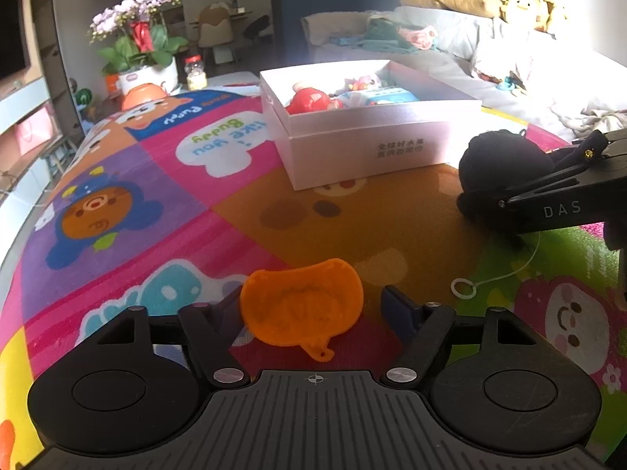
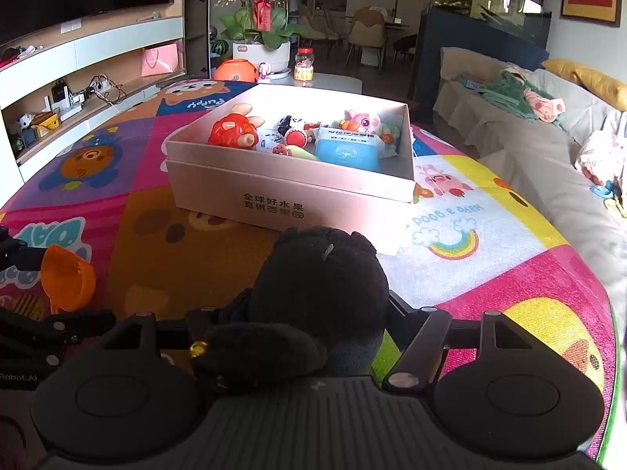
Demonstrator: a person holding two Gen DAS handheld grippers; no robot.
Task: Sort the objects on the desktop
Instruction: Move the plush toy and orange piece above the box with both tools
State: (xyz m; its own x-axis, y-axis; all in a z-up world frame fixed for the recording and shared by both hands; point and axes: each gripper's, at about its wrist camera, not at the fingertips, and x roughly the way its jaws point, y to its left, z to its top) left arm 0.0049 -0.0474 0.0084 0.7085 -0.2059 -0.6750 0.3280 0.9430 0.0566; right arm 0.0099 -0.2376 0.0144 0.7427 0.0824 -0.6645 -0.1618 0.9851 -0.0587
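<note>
An orange flat toy shaped like a mould (image 1: pixel 301 309) lies on the colourful play mat (image 1: pixel 156 203) between the fingers of my left gripper (image 1: pixel 313 305). The left finger is at its edge; a gap shows before the right blue pad (image 1: pixel 397 305), so this gripper is open. My right gripper (image 2: pixel 319 305) is shut on a black plush toy (image 2: pixel 321 282), which fills the space between its fingers. From the left wrist view the plush (image 1: pixel 501 160) sits at the right, its string and white ring (image 1: pixel 463 288) trailing on the mat. The white box (image 2: pixel 274 196) with several toys stands just beyond.
A grey sofa (image 2: pixel 529 149) with clothes and soft toys runs along the right. Past the box stand a flower pot (image 2: pixel 260 55), a jar (image 2: pixel 303 64) and an orange round toy (image 2: pixel 235 70). Low shelves (image 2: pixel 78 90) line the left wall.
</note>
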